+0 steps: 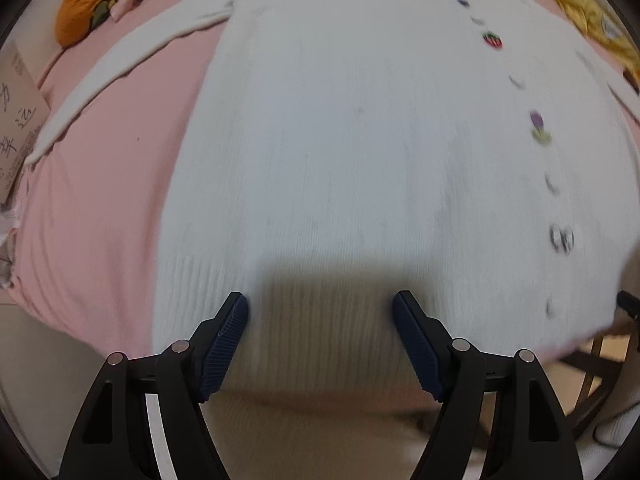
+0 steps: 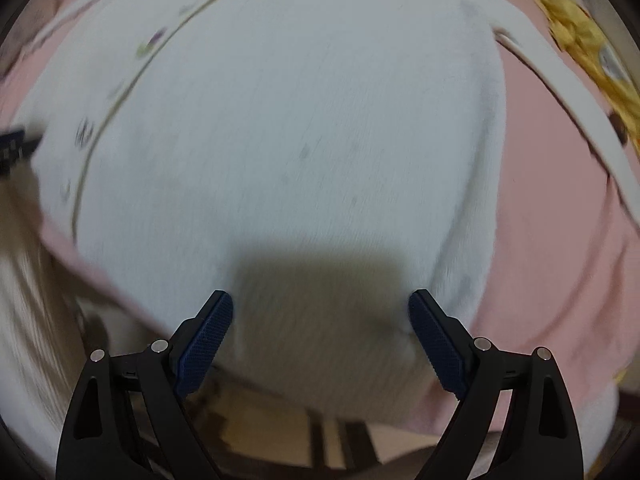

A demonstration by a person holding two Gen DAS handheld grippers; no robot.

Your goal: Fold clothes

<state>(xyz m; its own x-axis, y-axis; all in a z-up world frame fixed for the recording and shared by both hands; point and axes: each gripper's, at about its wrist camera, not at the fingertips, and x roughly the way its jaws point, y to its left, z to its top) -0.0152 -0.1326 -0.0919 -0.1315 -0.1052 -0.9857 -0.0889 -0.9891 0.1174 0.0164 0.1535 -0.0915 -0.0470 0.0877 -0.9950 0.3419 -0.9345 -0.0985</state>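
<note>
A white knitted cardigan [image 1: 340,140] lies spread flat on a pink sheet [image 1: 104,208], its row of coloured buttons [image 1: 540,128] running down the right side. One sleeve [image 1: 120,64] stretches out to the left. My left gripper [image 1: 320,312] hangs open above the ribbed hem, nothing between its blue pads [image 1: 224,344]. In the right wrist view the same cardigan [image 2: 300,120] fills the frame, and my right gripper [image 2: 320,308] is open over its hem near the right side seam. The other sleeve [image 2: 568,112] lies out to the right.
An orange pumpkin-shaped cushion [image 1: 88,4] sits at the far left corner. A yellow garment [image 1: 584,12] lies at the far right, also seen as yellow cloth [image 2: 580,44]. A printed paper sheet [image 1: 20,112] is at the left edge. A wooden chair frame [image 1: 600,368] stands below the bed edge.
</note>
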